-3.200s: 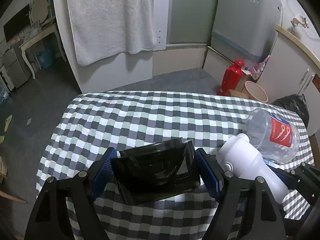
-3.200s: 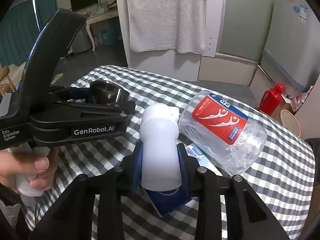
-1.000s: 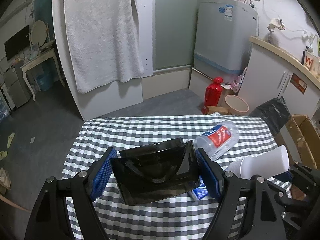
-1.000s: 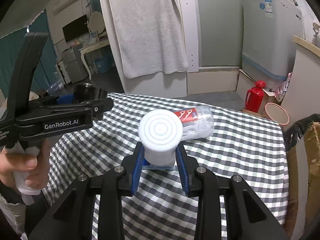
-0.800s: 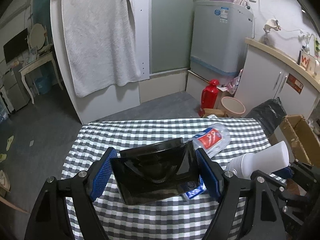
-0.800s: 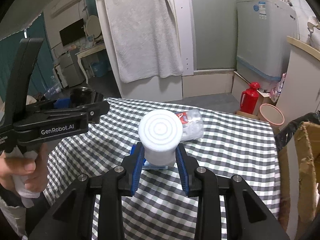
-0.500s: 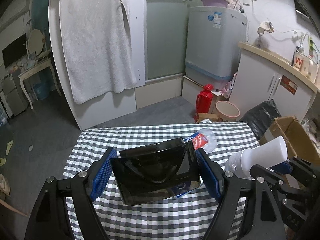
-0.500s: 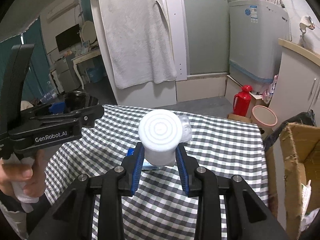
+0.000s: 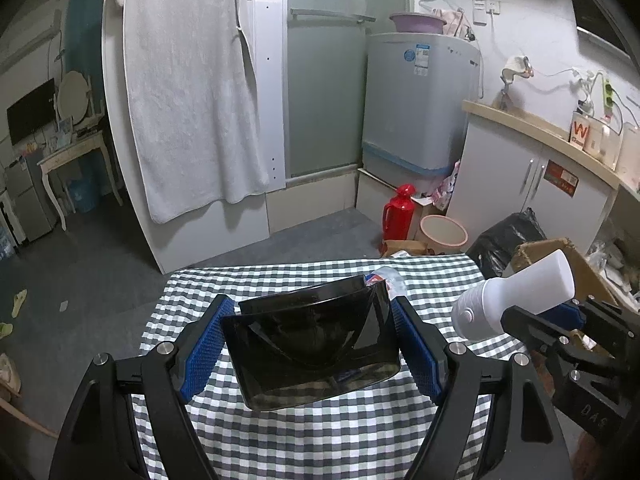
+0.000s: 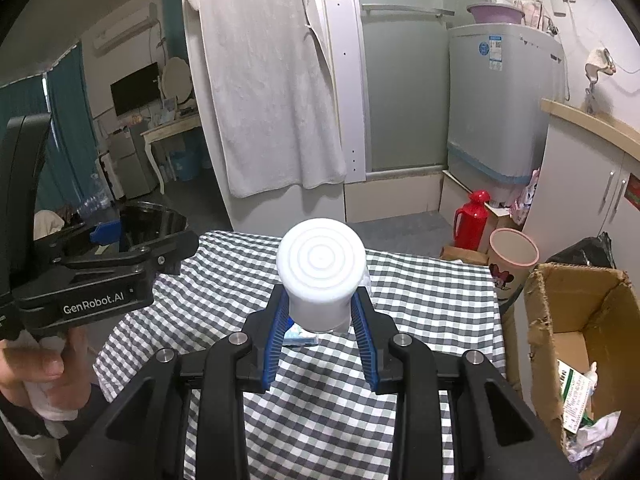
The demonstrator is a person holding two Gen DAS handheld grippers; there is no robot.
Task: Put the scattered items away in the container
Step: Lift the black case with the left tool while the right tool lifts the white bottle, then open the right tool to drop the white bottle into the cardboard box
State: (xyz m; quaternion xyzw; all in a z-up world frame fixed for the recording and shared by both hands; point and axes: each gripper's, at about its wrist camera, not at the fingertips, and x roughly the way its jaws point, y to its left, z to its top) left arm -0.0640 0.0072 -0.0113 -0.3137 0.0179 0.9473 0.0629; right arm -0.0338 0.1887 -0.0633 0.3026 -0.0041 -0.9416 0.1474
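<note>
My left gripper (image 9: 310, 350) is shut on a black plastic bowl (image 9: 316, 340) and holds it high above the checked table (image 9: 320, 432). My right gripper (image 10: 320, 324) is shut on a white plastic bottle (image 10: 322, 272), base toward the camera; the bottle also shows at the right of the left wrist view (image 9: 516, 296). An open cardboard box (image 10: 576, 344) with scraps inside stands on the floor right of the table. A clear bottle with a red label (image 9: 386, 278) and a blue packet (image 10: 298, 334) lie on the table, mostly hidden behind the held items.
Beyond the table stand a red thermos (image 10: 472, 220), a pink bin (image 10: 512, 258) and a black rubbish bag (image 9: 508, 240). A white towel (image 9: 192, 92) hangs at the back, next to a washing machine (image 9: 420, 120). White cabinets (image 9: 532, 188) line the right wall.
Both grippers have risen and pulled back from the table with their items. The table now looks smaller and farther, and the cardboard box has come into view at the right.
</note>
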